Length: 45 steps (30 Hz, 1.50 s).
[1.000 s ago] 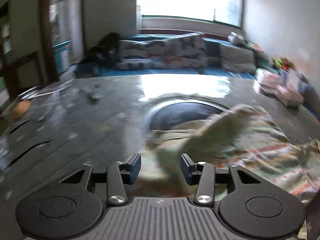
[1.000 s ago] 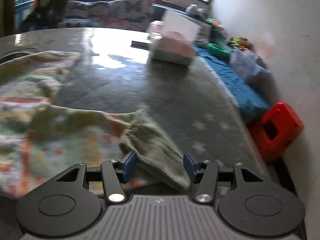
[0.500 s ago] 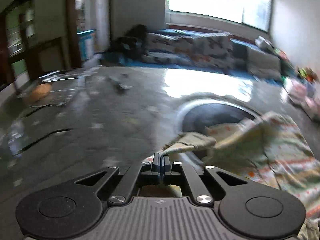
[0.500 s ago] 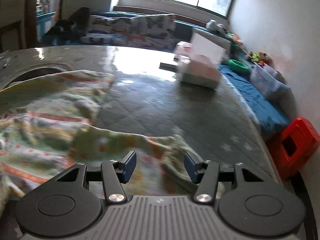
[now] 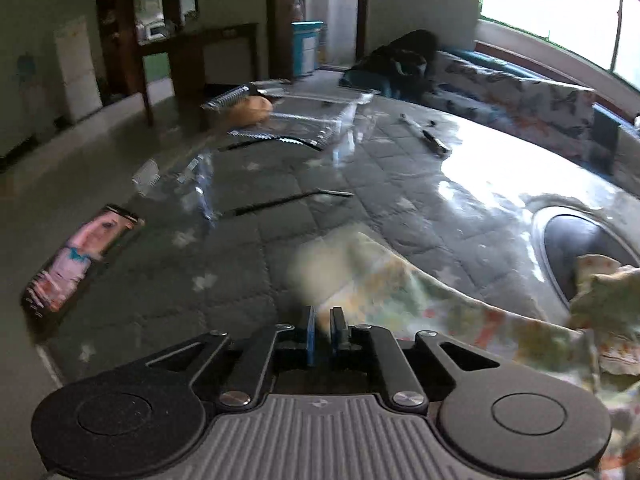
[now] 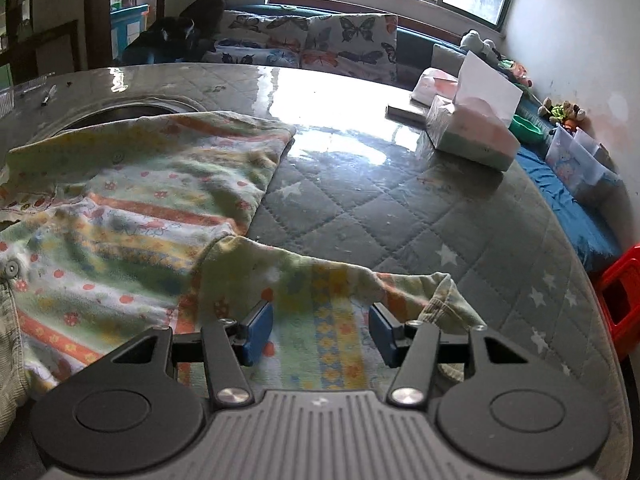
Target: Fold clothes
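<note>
Pale green child's garment printed with orange, yellow and blue stripes and small red ladybirds (image 6: 132, 216): spread across the near left part of the grey quilted, star-patterned desk (image 6: 380, 216), one sleeve running toward the near edge, its far side lying over the round recessed basin (image 5: 580, 240) set in the desktop. Left hand-held gripper (image 5: 322, 330): blue-padded fingers drawn nearly together, pinching a blurred edge of the same garment (image 5: 400, 284), which trails off to the right toward the basin. Right hand-held gripper (image 6: 318, 332): fingers spread wide, poised just above the striped sleeve with its ribbed olive cuff (image 6: 452, 300) beside the right finger; nothing held. Pink-and-white tissue box (image 6: 472, 132): toward the far right edge of the desk, well apart from the garment. Glossy printed card showing a face (image 5: 80, 256): at the left edge. Clear plastic packaging (image 5: 288, 128): far left corner. Butterfly-print cushions (image 6: 312, 46): on the bench beyond the far edge, under the window.
</note>
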Available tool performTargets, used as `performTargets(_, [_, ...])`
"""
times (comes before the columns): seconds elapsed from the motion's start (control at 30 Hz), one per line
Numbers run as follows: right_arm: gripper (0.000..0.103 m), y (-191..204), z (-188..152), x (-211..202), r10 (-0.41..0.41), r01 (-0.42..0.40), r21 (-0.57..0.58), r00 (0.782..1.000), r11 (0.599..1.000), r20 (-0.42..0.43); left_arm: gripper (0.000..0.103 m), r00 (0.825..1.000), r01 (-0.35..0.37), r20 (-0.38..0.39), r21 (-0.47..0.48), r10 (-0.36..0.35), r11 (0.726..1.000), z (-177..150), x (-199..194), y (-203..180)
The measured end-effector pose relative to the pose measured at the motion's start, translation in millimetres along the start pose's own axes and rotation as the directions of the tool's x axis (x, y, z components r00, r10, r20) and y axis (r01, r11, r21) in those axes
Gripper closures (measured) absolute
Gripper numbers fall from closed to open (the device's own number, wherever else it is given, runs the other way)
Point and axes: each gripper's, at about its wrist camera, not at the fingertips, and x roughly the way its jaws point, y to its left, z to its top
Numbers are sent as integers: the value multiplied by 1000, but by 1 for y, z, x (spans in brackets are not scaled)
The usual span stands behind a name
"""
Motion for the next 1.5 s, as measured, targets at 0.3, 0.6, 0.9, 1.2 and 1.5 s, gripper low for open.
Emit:
performTargets(0.3, [48,1,-1,5,8,-8,-3,1000,1000,-12,94,950,310,-11,135,-312,941,36,-8,-89])
performTargets(0.6, [47,-4,6,6,29,-29,5,1000,1000,-13,74,894,449,-141,293,-426,844,48,30,-202])
performTargets(0.9, [47,-4,32,14,86,-86,14,996,996,8,69,889,456,-208,338,-407,823,43,62,-226])
performTargets(1.2, [47,10,63,29,108,-107,-28,993,994,36,75,888,457,-238,358,-394,814,40,77,-238])
performTargets(1.5, [47,18,91,44,122,-119,-49,991,992,50,99,911,411,-135,390,-391,824,47,68,-239])
